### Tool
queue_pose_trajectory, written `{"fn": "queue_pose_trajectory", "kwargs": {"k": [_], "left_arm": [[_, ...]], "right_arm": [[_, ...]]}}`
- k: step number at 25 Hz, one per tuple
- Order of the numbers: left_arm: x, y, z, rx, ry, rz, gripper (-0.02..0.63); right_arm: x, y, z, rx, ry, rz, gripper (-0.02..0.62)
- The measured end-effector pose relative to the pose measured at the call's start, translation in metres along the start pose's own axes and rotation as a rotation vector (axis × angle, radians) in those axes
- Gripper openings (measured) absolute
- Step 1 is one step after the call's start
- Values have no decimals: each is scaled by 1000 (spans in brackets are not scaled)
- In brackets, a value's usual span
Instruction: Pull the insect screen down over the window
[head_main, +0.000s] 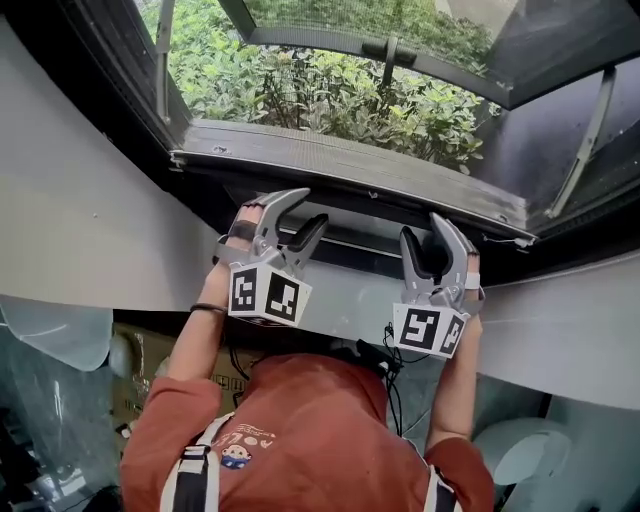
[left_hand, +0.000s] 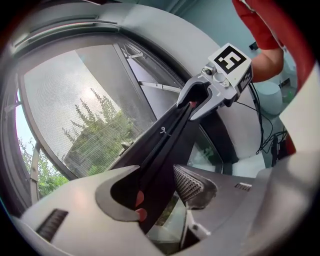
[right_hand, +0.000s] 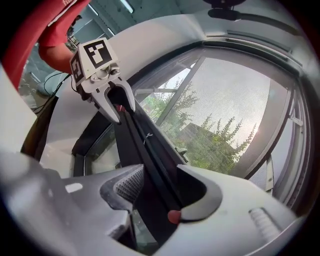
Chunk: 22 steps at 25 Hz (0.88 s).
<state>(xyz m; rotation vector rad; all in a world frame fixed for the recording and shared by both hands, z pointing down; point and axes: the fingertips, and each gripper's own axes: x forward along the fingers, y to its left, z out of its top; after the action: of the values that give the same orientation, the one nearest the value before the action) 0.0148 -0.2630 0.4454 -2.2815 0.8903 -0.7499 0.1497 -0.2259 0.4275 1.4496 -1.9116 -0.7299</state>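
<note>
Left gripper (left_hand: 159, 192): jaws closed onto the bar (left_hand: 165, 140) and held apart only by its width. The ribbed pad sat on one face and the hooked jaw on the other. Nothing else was in the jaws.

Right gripper (right_hand: 161, 196): same, clamped across the same bar with pad and hook on opposite faces.

Key relation: the bar's long axis ran straight from one gripper to the other, crosswise to the person. Each gripper straddled it square-on, the two well apart, one toward each end. Neither hand was nearer, since both were already on it. So the pull likely needs to go at right angles to that axis, with both hands even. Uneven pull risks the bar going crooked and jamming at the sides.

The screen (left_hand: 75, 100) hung off the bar's far edge, its grey mesh already across a large part of the opening, with trees visible through it. Below the bar, glass and dark frame (right_hand: 92, 145) were uncovered, so the screen wasn't fully down. How much travel remained couldn't be read.

Count: 2 grippers, 1 bar, 1 screen, 1 small white loop (left_hand: 162, 131) on the bar, between the grippers.
</note>
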Motion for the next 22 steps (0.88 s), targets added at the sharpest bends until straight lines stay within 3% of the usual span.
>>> {"fn": "queue_pose_trajectory", "kwargs": {"k": [3,12,18,22], "left_arm": [[-2,-6,-4,-43,-6,-3,202],[-17,-15,-7,-270,-93,45,202],[-31,-16,-2,-399,-188,96,202],[-36,-23,-4,-485,-215,118,202]], "right_arm": [[-3,1,0,50,-13,-1,213],[-20,7,0,188,-41,-5,213],[-35,15,-10,377,-38,2,213],[-42,19,-14,448,-97,14,212]]}}
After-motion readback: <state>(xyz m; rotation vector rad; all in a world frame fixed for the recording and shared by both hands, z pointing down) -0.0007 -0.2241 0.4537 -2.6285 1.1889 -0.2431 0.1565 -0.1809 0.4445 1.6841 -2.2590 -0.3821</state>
